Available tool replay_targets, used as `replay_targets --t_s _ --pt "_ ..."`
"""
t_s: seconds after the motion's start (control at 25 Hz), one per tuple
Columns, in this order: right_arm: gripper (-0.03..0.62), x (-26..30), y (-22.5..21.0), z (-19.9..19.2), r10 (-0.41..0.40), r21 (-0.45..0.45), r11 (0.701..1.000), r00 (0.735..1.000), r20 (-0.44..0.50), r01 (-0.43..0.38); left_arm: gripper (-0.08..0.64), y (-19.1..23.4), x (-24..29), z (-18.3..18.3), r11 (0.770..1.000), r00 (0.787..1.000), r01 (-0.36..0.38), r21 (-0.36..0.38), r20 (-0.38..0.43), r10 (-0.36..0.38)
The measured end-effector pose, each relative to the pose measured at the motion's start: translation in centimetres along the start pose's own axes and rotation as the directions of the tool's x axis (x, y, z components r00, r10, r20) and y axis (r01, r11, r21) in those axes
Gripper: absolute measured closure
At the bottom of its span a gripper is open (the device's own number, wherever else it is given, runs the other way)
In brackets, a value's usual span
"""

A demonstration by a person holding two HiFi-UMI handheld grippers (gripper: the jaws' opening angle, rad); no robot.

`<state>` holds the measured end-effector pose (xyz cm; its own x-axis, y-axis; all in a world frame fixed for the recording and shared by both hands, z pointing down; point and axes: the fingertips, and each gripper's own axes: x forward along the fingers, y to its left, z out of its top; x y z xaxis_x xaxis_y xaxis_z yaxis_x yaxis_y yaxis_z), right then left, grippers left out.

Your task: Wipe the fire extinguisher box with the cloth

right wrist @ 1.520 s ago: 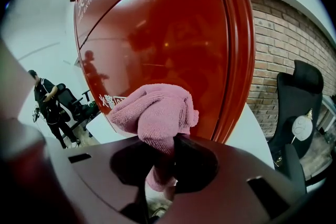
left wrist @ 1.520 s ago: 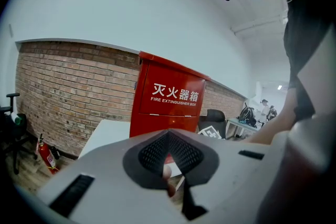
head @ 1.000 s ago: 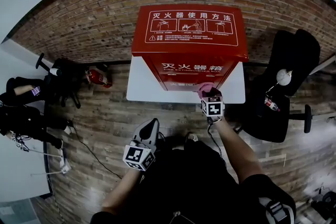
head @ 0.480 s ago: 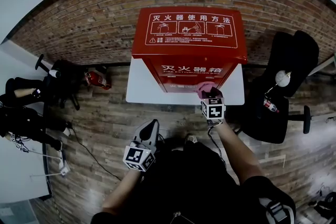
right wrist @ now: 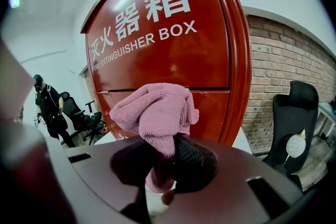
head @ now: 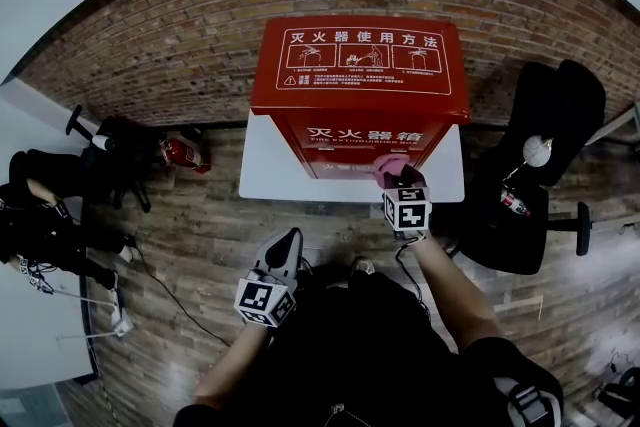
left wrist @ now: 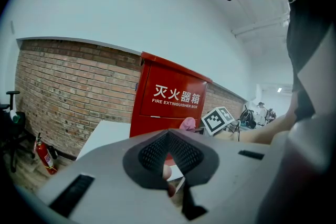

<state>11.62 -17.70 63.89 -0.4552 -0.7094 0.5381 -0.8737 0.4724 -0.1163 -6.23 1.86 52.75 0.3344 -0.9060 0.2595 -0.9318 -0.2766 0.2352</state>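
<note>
Red metal fills the middle of the head view: the fire extinguisher box [head: 360, 90] stands upright on a white board [head: 262, 165] against a brick wall [head: 170, 35]. Its sloped lid is printed with white instructions and its front carries white lettering.

The right gripper [head: 397, 179] is raised to the lower front of the box, near its right edge, and its jaws are pinched on a pink cloth [head: 391, 165]. In the right gripper view the cloth [right wrist: 155, 110] bunches out above the dark pads as a soft wad, with a tail hanging down between them. It sits right at the red front panel, where a horizontal seam crosses it. Whether it actually presses on the metal cannot be made out.

The left gripper [head: 288, 240] hangs low over the wooden floor [head: 200, 235], well apart from the box and pointing towards the board. In the left gripper view its jaws meet at their tips with nothing held between them, and the box shows beyond them.

A black office chair [head: 548, 150] stands to the right of the box. A small extinguisher [head: 184, 151] sits on the floor to the left, near the foot of the wall.
</note>
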Motion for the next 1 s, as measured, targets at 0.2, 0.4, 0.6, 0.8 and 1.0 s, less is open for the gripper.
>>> replay_targets --t_s 0.2,0.4,0.6,0.8,1.0 --pt "0.504 -0.4 0.1 0.8 -0.004 -0.002 1.000 1.000 0.002 0.004 0.537 0.0 0.2 0.3 1.000 1.000 0.003 -0.001 0.011 -0.003" --pt "0.503 -1.3 0.2 2.1 -0.009 -0.014 1.000 1.000 0.018 0.010 0.538 0.1 0.4 0.5 1.000 1.000 0.007 0.006 0.014 -0.007" --pt "0.503 -2.1 0.6 3.5 -0.002 -0.023 1.000 1.000 0.028 0.003 0.537 0.0 0.5 0.6 1.000 1.000 0.009 0.006 0.018 -0.009" --pt "0.503 -2.6 0.9 4.4 -0.001 -0.021 1.000 0.999 0.033 0.002 0.537 0.1 0.6 0.6 1.000 1.000 0.011 0.005 0.021 -0.011" --pt "0.503 -3.4 1.1 5.6 -0.013 -0.028 1.000 0.999 0.046 0.014 0.537 0.2 0.6 0.7 1.000 1.000 0.008 0.001 0.025 -0.008"
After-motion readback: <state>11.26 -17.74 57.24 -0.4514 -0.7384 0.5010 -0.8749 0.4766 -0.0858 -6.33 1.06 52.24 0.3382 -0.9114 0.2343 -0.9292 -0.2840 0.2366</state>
